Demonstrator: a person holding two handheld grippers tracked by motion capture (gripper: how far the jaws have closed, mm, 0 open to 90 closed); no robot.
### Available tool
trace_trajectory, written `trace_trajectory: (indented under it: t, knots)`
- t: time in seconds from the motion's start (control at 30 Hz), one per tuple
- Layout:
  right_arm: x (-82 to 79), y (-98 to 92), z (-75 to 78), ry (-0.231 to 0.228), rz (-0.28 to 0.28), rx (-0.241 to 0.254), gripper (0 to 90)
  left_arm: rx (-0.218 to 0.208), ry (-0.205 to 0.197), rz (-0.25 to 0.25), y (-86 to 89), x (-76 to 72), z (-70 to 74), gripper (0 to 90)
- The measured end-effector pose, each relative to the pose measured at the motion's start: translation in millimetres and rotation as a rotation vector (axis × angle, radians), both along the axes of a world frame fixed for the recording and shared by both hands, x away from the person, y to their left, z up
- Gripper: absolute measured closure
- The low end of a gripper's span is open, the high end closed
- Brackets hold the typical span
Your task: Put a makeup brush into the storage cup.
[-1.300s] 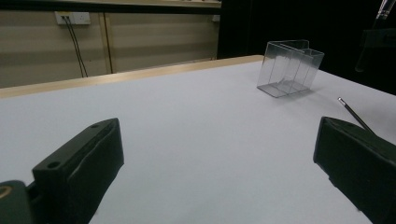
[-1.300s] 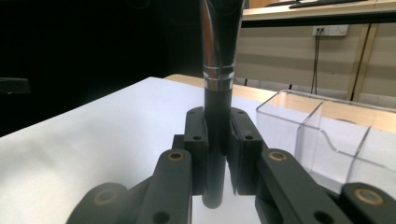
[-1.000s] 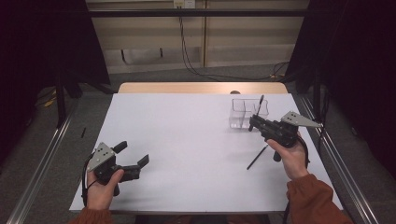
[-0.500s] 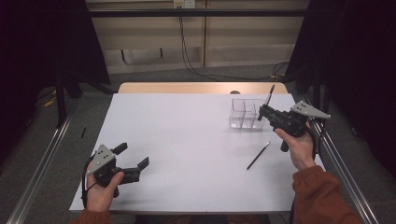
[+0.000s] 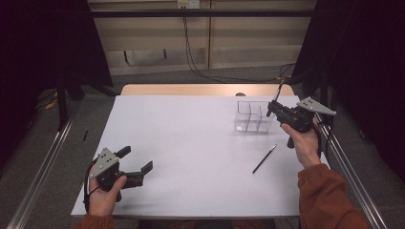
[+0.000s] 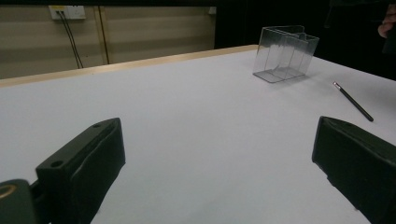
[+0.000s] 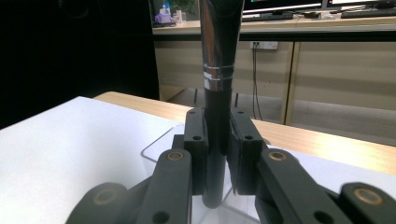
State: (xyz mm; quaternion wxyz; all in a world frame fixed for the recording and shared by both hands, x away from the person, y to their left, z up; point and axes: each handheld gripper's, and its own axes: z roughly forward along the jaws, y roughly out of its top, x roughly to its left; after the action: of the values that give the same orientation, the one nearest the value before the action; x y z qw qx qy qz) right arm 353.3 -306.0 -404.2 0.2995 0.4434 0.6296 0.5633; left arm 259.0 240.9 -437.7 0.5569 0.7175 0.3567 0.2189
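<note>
Since a second ago, right tool (image 5: 270,109) has carried its brush (image 5: 278,91) away from the person, from above the loose pencil to the near right edge of the clear organizer; left tool unchanged in place.

Left to right:

- Left tool (image 5: 138,162), near left of the desk (image 5: 191,143): released, black jaws wide apart, nothing between them. Left gripper view looks between those jaws across bare white desk toward the organizer (image 6: 286,52), well apart.
- Desk: matte white sheet, pale wood strip along the far edge.
- Organizer (image 5: 253,117): clear hard plastic, rectangular, thin inner walls making compartments, open top, standing upright on the far right of the desk. Looks empty.
- Pencil (image 5: 264,158): thin, dark, lying flat nearer the person than the organizer, long axis slanting from near-left to far-right, pale tip at the far end.
- Right tool: clenched on the brush. Right gripper view shows the black round handle (image 7: 217,140) pinched between both pads, glossy metal ferrule above, long axis close to upright, tilted slightly.

Key relation: organizer sits just left of and below the right tool, its corner showing behind the jaws. Judgement: brush goes down handle-first into a compartment; right hand is far nearer.
</note>
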Motion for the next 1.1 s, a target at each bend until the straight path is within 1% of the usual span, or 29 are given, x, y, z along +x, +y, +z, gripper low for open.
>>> trace_trajectory:
  t: [0.07,0.13,0.2,0.23,0.47,0.53,0.7,0.97,1.1]
  knots:
    - [4.0,-1.7,1.2,-0.002,-0.011,-0.012,80.2,-0.004,-0.003,0.000,0.8,0.2,0.1,2.6]
    - [8.2,-4.2,1.6,0.001,-0.026,-0.022,80.2,0.001,-0.006,0.000,1.8,0.6,0.2,2.6]
    - [13.1,-6.7,0.5,0.005,-0.045,-0.025,80.2,-0.006,-0.009,0.011,1.5,-0.6,1.0,2.6]
    - [14.6,-6.9,-0.2,0.008,-0.048,-0.024,80.2,-0.005,-0.014,0.007,1.5,-0.7,1.5,2.6]
    - [22.0,-5.3,-10.4,0.006,-0.053,-0.050,80.2,-0.003,-0.017,0.006,2.1,-0.9,1.7,2.6]
    - [23.3,-5.6,-12.3,0.013,-0.059,-0.046,80.2,-0.001,-0.017,0.006,2.4,-0.6,1.9,2.6]
    - [26.6,-5.4,-18.9,0.028,-0.054,-0.056,80.2,-0.002,-0.013,-0.001,1.1,-0.8,1.9,2.6]
    - [29.9,-5.3,-26.0,0.048,-0.049,-0.063,80.2,0.013,-0.010,0.001,0.5,-1.0,1.6,2.6]
    - [30.7,-4.4,-31.9,0.057,-0.050,-0.063,80.1,0.020,-0.007,-0.009,-0.5,-1.5,1.5,2.6]
